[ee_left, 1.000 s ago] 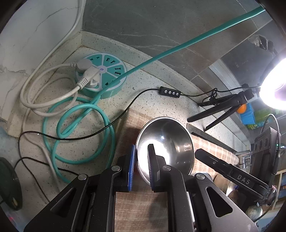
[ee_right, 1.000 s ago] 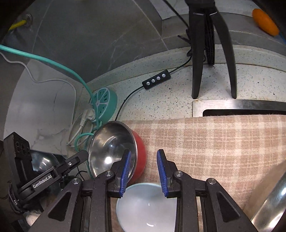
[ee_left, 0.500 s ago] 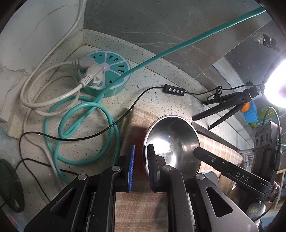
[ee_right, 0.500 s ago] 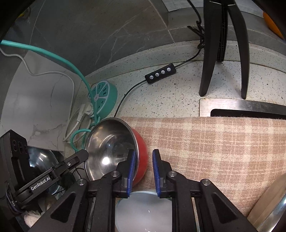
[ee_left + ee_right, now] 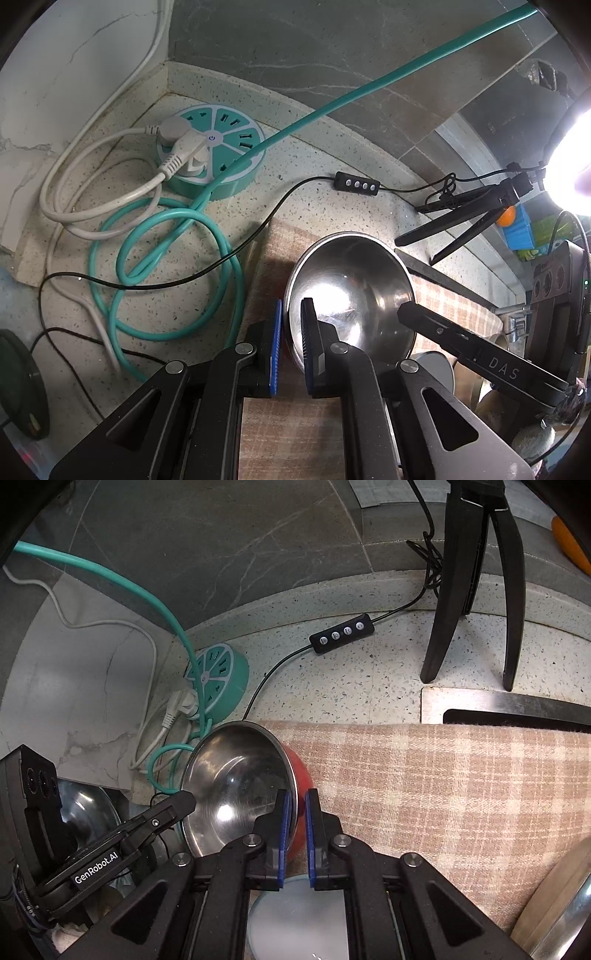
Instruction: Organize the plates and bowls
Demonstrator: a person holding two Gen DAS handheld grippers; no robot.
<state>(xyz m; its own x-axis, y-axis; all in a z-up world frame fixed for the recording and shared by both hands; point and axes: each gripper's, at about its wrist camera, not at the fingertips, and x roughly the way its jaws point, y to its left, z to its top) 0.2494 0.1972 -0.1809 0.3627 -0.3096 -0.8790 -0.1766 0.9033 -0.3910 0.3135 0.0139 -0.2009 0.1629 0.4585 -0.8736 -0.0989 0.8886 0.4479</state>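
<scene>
Bowl time: the steel bowl [image 5: 351,291] with its red outside sits low and centre in the left wrist view, tilted up off the checked cloth [image 5: 443,786]. Left gripper [image 5: 290,332] has its jaws nearly together across the near rim, one pad inside, one outside, so it looks clamped on the bowl. In the right wrist view the right gripper [image 5: 296,823] pinches the opposite rim the same way, its jaws a narrow gap apart with the rim between them. Two holds on opposite edges, I'd say, to keep the slippery metal level while it is carried. A pale bowl [image 5: 291,919] waits at bottom centre of that view, directly under the right gripper, probably the nesting spot. Upper left, the teal power hub [image 5: 210,155] and its cables lie well clear on the speckled surface [image 5: 306,155].
</scene>
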